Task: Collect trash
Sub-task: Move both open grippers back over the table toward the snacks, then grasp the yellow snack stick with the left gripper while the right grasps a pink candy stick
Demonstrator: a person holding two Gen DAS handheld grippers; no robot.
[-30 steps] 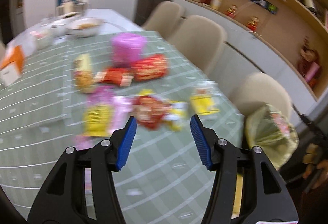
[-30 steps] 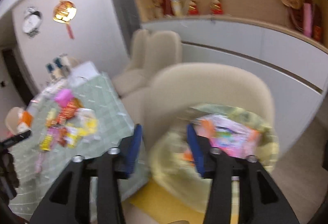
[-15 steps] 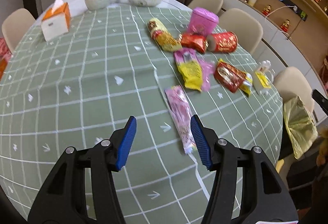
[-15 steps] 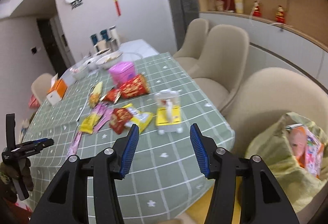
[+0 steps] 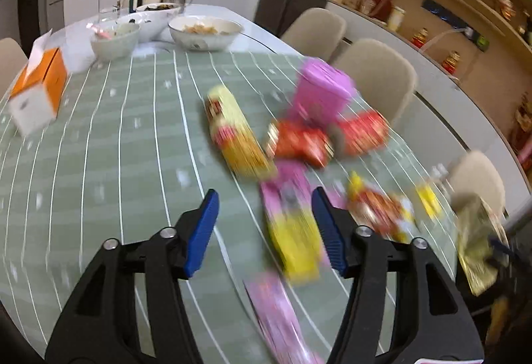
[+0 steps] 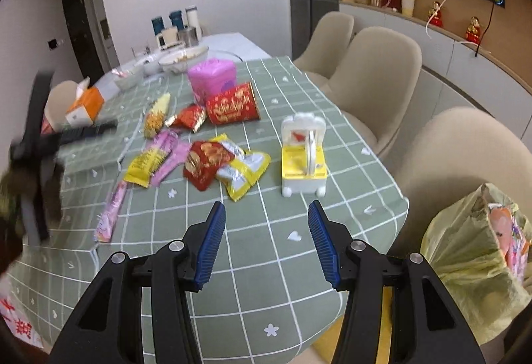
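Both our grippers are open and empty: left gripper [image 5: 264, 232] hovers over the pink-yellow wrapper [image 5: 292, 227], probably lining up a grab (view blurry). Right gripper [image 6: 264, 239] hangs near the surface [image 6: 266, 264] edge, trash bag [image 6: 465, 264] alongside for drop-offs.

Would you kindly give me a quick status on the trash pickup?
Left gripper open, empty, over wrappers on table. Right gripper open, empty, at table edge. Trash bag on chair, partly filled. Nothing blocking.
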